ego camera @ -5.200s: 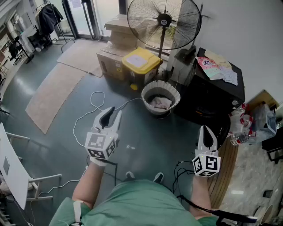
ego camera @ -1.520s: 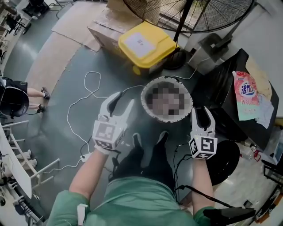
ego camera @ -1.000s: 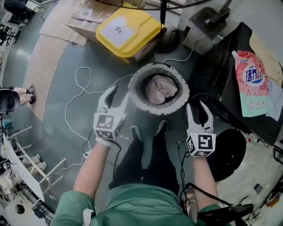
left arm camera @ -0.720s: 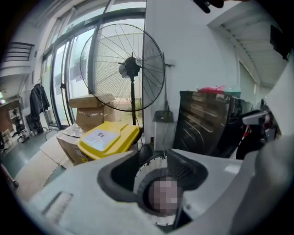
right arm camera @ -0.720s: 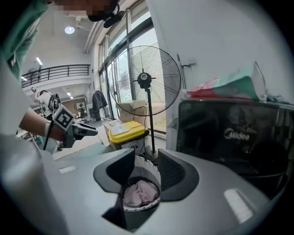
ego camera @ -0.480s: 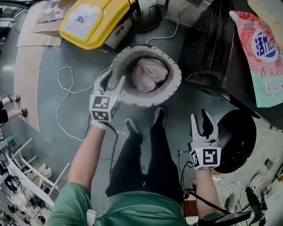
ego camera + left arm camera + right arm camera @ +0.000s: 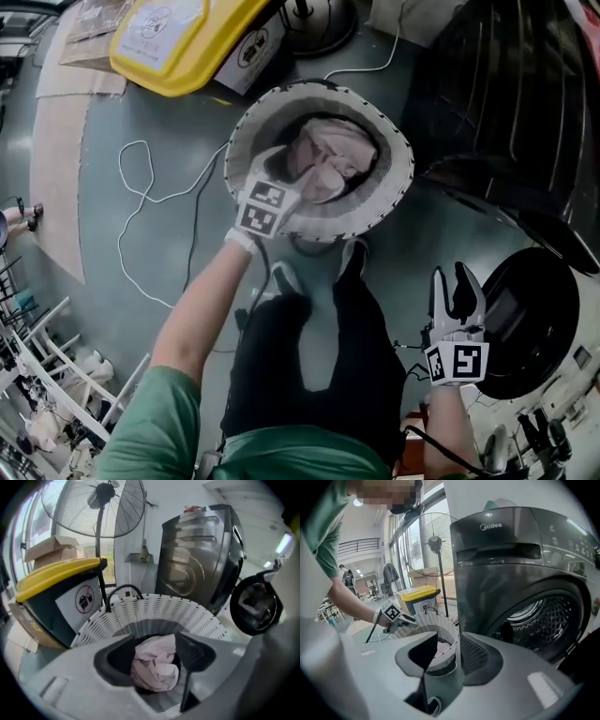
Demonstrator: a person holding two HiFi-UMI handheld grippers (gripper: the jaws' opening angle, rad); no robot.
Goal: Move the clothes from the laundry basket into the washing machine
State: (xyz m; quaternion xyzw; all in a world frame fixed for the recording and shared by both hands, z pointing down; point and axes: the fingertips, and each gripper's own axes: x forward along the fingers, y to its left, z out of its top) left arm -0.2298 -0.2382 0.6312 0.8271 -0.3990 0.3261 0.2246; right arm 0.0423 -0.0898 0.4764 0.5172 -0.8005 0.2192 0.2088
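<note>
A white woven laundry basket [image 7: 246,122] stands on the floor and holds a crumpled pale pink cloth [image 7: 328,159]. My left gripper [image 7: 279,169] reaches down over the near rim into the basket. Its jaws have just been opening, and in the left gripper view the pink cloth [image 7: 157,665] lies between the fingers of the left gripper [image 7: 154,644], which stand apart from it. My right gripper [image 7: 450,278] hangs at the lower right beside the dark washing machine [image 7: 506,94], slightly open with nothing held. In the right gripper view the right gripper [image 7: 447,641] faces the basket [image 7: 426,623] and the open drum [image 7: 534,616].
A yellow-lidded bin [image 7: 178,37] and a fan base [image 7: 319,14] stand behind the basket. A white cable [image 7: 141,187] loops across the floor at the left. The machine's round door [image 7: 530,319] hangs open near my right gripper. The person's legs [image 7: 309,356] are below the basket.
My left gripper has dropped from the basket's outer left rim down into the basket over the pink cloth. My right gripper has sunk toward the machine door. The view has closed in on the basket.
</note>
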